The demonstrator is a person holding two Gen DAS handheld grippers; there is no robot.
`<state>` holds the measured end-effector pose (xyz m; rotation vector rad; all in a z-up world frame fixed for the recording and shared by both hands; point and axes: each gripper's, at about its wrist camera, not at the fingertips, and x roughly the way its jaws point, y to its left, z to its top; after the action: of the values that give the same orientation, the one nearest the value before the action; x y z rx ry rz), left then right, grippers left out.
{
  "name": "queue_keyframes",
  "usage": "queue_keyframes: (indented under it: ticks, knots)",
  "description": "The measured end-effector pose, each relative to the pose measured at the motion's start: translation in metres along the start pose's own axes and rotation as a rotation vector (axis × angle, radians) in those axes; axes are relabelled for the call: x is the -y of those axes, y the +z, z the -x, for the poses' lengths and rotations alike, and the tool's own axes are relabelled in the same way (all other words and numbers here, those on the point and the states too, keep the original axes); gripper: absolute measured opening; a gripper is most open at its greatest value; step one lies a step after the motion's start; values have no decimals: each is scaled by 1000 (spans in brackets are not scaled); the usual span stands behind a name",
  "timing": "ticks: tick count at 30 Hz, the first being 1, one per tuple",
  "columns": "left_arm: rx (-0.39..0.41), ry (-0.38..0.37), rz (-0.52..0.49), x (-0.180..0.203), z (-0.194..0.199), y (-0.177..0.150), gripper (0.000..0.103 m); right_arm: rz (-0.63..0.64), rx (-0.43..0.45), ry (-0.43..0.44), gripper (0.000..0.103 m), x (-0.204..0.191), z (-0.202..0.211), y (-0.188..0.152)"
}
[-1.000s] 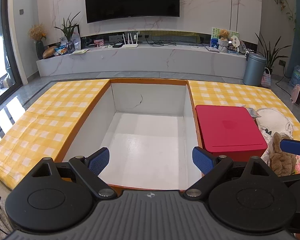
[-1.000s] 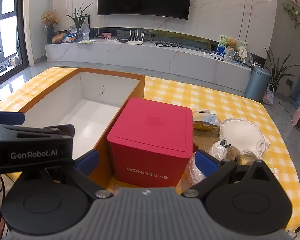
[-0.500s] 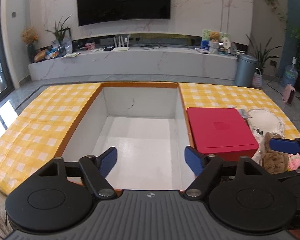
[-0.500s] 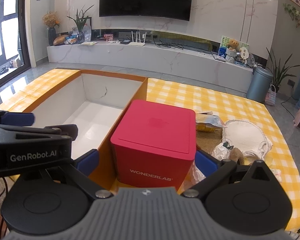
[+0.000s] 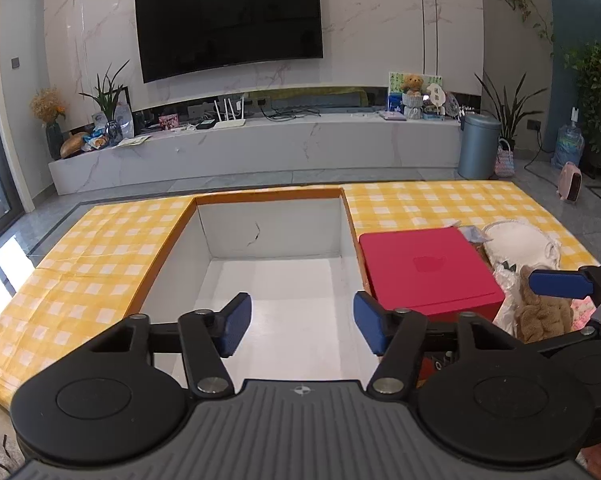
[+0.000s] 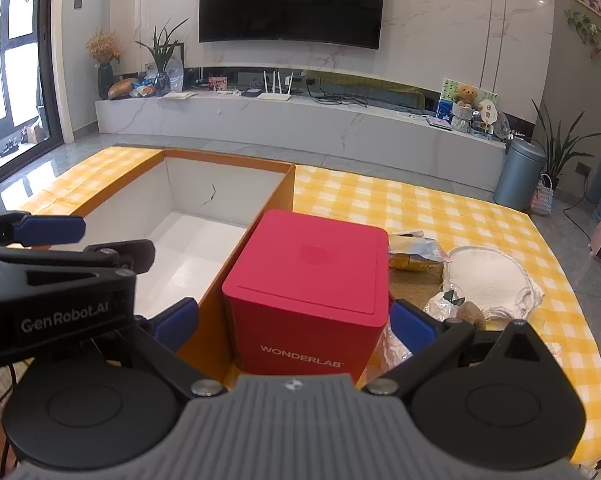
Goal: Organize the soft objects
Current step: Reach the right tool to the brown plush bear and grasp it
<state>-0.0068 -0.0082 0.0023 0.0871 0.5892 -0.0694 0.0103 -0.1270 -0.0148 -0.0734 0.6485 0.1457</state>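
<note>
A large open box with white inside walls (image 5: 276, 232) (image 6: 196, 196) sits on the yellow checked cloth (image 5: 100, 248). A red WONDERLAB box (image 5: 424, 276) (image 6: 312, 292) stands at its right. Right of that lies a pile of soft things: a brown plush toy (image 5: 540, 316), a white cloth item (image 6: 484, 276) (image 5: 520, 240), and crinkled plastic wrap (image 6: 444, 304). My left gripper (image 5: 300, 328) is open and empty above the big box's near edge. My right gripper (image 6: 294, 320) is open and empty, its fingers either side of the red box's near face.
A yellow-blue packet (image 6: 412, 252) lies behind the red box. A marble TV bench (image 5: 260, 144) with clutter runs along the far wall under a TV (image 5: 228, 20). A grey bin (image 5: 478, 146) and plants stand at the right. The left gripper's body (image 6: 56, 304) shows in the right wrist view.
The left gripper has pulled back and tilted up; its fingers have come somewhat closer together but stay open. The right gripper has barely moved.
</note>
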Motion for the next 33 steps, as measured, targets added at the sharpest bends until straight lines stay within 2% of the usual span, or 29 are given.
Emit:
queue_keyframes:
  ticks: [6, 11, 13, 16, 17, 18, 19, 24, 29, 31, 33]
  knots:
    - [42, -16, -7, 1, 10, 3, 70, -24, 16, -19, 100, 17, 9, 1]
    - [160, 11, -35, 5, 22, 4, 66, -139, 60, -121, 100, 67, 29, 3]
    - [184, 21, -55, 9, 24, 4, 63, -195, 66, -172, 100, 94, 38, 1]
    - [195, -3, -70, 16, 25, 7, 63, -292, 35, -295, 100, 138, 47, -3]
    - [180, -16, -80, 20, 24, 8, 70, -337, 21, -335, 100, 152, 48, -5]
    - [151, -29, -86, 23, 23, 11, 85, -386, 9, -364, 100, 165, 49, -6]
    - [126, -46, -85, 26, 21, 13, 88, -430, -1, -373, 100, 178, 49, -6]
    - [67, -158, -74, 40, 15, 22, 93, -552, -17, -312, 100, 218, 40, -3]
    - [-3, -346, -115, 58, 7, 30, 95, -541, -79, -279, 100, 217, 13, -10]
    - [-34, -359, -113, 61, 3, 33, 95, -532, -131, -189, 100, 212, -3, -20]
    - [-30, -333, -104, 63, 0, 35, 95, -582, -183, -105, 100, 210, -19, -31]
